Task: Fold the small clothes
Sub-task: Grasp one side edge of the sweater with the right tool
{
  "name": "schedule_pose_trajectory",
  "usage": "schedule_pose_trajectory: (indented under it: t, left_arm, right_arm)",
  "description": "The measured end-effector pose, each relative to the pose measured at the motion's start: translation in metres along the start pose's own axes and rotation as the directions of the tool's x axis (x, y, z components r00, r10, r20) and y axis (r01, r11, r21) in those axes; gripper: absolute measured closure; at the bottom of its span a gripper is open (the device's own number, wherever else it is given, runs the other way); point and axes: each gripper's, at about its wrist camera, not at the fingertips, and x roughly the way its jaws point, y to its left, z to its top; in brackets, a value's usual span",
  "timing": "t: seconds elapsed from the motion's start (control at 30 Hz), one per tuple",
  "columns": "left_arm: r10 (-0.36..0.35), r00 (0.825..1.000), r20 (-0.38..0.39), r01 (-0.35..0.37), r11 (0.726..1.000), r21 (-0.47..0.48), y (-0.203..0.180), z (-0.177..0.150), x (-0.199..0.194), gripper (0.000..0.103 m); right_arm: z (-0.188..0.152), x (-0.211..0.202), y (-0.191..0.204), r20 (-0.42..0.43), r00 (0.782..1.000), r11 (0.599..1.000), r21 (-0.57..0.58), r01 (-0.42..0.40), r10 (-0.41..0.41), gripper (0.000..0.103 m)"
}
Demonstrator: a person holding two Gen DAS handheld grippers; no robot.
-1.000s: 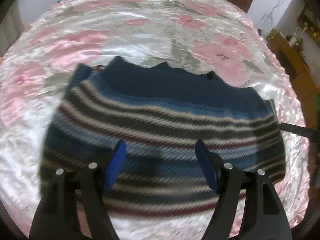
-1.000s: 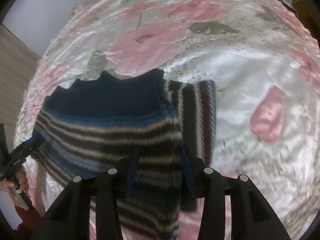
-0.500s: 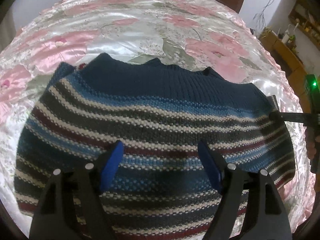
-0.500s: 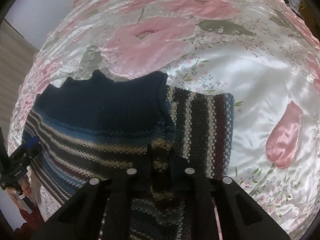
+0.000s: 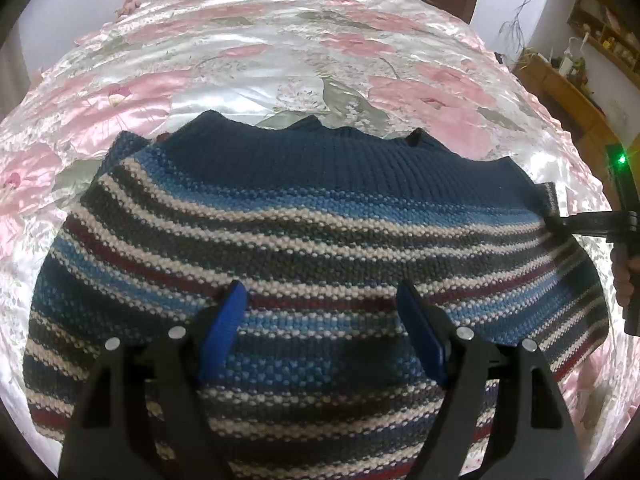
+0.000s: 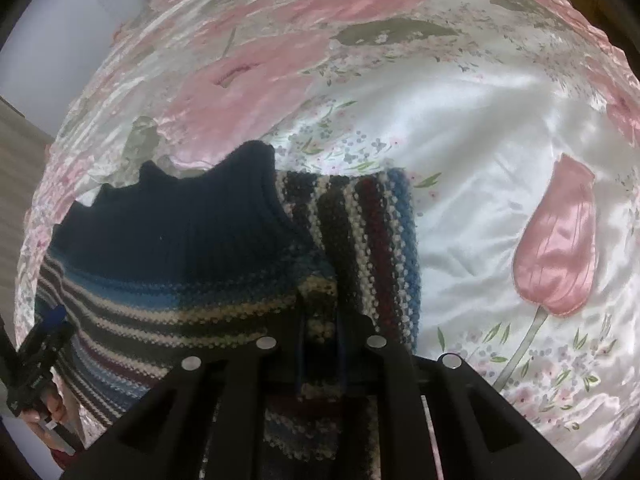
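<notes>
While one striped knit sweater [image 5: 320, 232] with a dark navy ribbed band along its far edge lies spread on the shiny white satin bedspread with pink flowers [image 5: 248, 60], the left wrist view shows the left gripper [image 5: 320, 312] above the sweater's near middle, its two blue-padded fingers [image 5: 224, 320] set wide apart with nothing between them. Whether the tips touch the knit cannot be told. At the right edge the right gripper [image 5: 560, 224] meets the sweater's right side, with a hand [image 5: 626, 280] behind it and a green light above.

From the right wrist view, the same sweater [image 6: 168, 240] fills the near left, and one striped sleeve [image 6: 372, 248] lies to its right, reaching toward the far side. The right gripper [image 6: 320, 336] has its jaws drawn nearly together, pinching a fold of the striped knit. The left gripper [image 6: 48, 336] sits at the near left edge over the sweater. The bedspread [image 6: 480, 140] covers the rest.
</notes>
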Motion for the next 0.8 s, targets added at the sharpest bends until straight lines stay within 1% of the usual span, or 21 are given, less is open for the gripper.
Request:
schedule_pose_trajectory:
  t: [0.1, 0.13, 0.17, 0.2, 0.23, 0.27, 0.37, 0.47, 0.5, 0.53, 0.57, 0.6, 0.67, 0.73, 0.8]
  left_arm:
    - [-0.002, 1.000, 0.000, 0.002, 1.000, 0.003, 0.000, -0.001, 0.000, 0.024]
    - [-0.003, 1.000, 0.000, 0.003, 1.000, 0.004, 0.000, -0.001, 0.001, 0.023]
    - [-0.004, 1.000, 0.000, 0.004, 1.000, 0.004, 0.000, -0.002, 0.001, 0.023]
    - [-0.006, 1.000, 0.000, 0.006, 1.000, 0.005, 0.000, -0.002, 0.001, 0.022]
    - [-0.008, 1.000, 0.000, 0.008, 1.000, 0.006, 0.000, -0.003, 0.001, 0.022]
    - [-0.010, 1.000, 0.000, 0.010, 1.000, 0.006, 0.001, -0.004, 0.001, 0.022]
    - [-0.011, 1.000, -0.002, 0.011, 1.000, 0.007, 0.001, -0.005, 0.000, 0.022]
    - [-0.010, 1.000, -0.002, 0.010, 1.000, 0.008, 0.000, -0.006, -0.001, 0.020]
    - [-0.009, 1.000, -0.002, 0.009, 1.000, 0.010, -0.001, -0.007, -0.001, 0.020]
    - [-0.008, 1.000, -0.003, 0.008, 1.000, 0.013, -0.001, -0.008, -0.001, 0.019]
    - [-0.006, 1.000, -0.003, 0.006, 1.000, 0.015, -0.002, -0.008, -0.001, 0.019]
    - [-0.005, 1.000, -0.004, 0.005, 1.000, 0.017, -0.002, -0.008, -0.001, 0.019]
    - [-0.006, 1.000, -0.005, 0.006, 1.000, 0.018, -0.002, -0.009, -0.001, 0.019]
    - [-0.009, 1.000, -0.006, 0.009, 1.000, 0.017, -0.001, -0.009, 0.000, 0.018]
    - [-0.008, 1.000, -0.009, 0.008, 1.000, 0.019, -0.001, -0.010, 0.001, 0.018]
  right_arm:
    - [-0.002, -0.008, -0.002, 0.004, 1.000, 1.000, 0.013, -0.019, 0.019, 0.084]
    - [-0.005, -0.013, -0.002, 0.004, 0.999, 0.999, 0.027, -0.032, 0.032, 0.076]
    - [-0.009, -0.018, -0.001, 0.003, 0.999, 0.999, 0.032, -0.038, 0.038, 0.071]
    - [-0.016, -0.024, 0.000, 0.004, 0.999, 0.999, 0.024, -0.036, 0.036, 0.070]
    - [-0.022, -0.029, 0.002, 0.002, 1.000, 0.999, 0.008, -0.031, 0.031, 0.067]
    - [-0.029, -0.032, 0.004, -0.004, 1.000, 1.000, -0.006, -0.027, 0.027, 0.064]
    - [-0.055, -0.046, 0.004, -0.012, 1.000, 1.000, -0.023, -0.017, 0.017, 0.064]
    - [-0.074, -0.062, 0.006, 0.002, 1.000, 0.999, -0.049, -0.012, 0.012, 0.064]
    - [-0.078, -0.064, 0.007, 0.001, 1.000, 0.998, -0.057, 0.002, -0.002, 0.065]
    - [-0.081, -0.065, 0.008, 0.002, 1.000, 0.998, -0.064, 0.014, -0.014, 0.070]
    - [-0.081, -0.063, 0.010, -0.001, 1.000, 0.997, -0.077, 0.029, -0.029, 0.078]
    - [-0.083, -0.062, 0.012, 0.000, 0.999, 0.994, -0.094, 0.053, -0.053, 0.080]
    - [-0.084, -0.061, 0.011, 0.002, 0.998, 0.994, -0.093, 0.060, -0.060, 0.086]
    - [-0.086, -0.058, 0.008, -0.003, 0.997, 0.994, -0.085, 0.073, -0.074, 0.089]
    - [-0.089, -0.050, 0.000, -0.020, 0.997, 0.995, -0.062, 0.077, -0.079, 0.090]
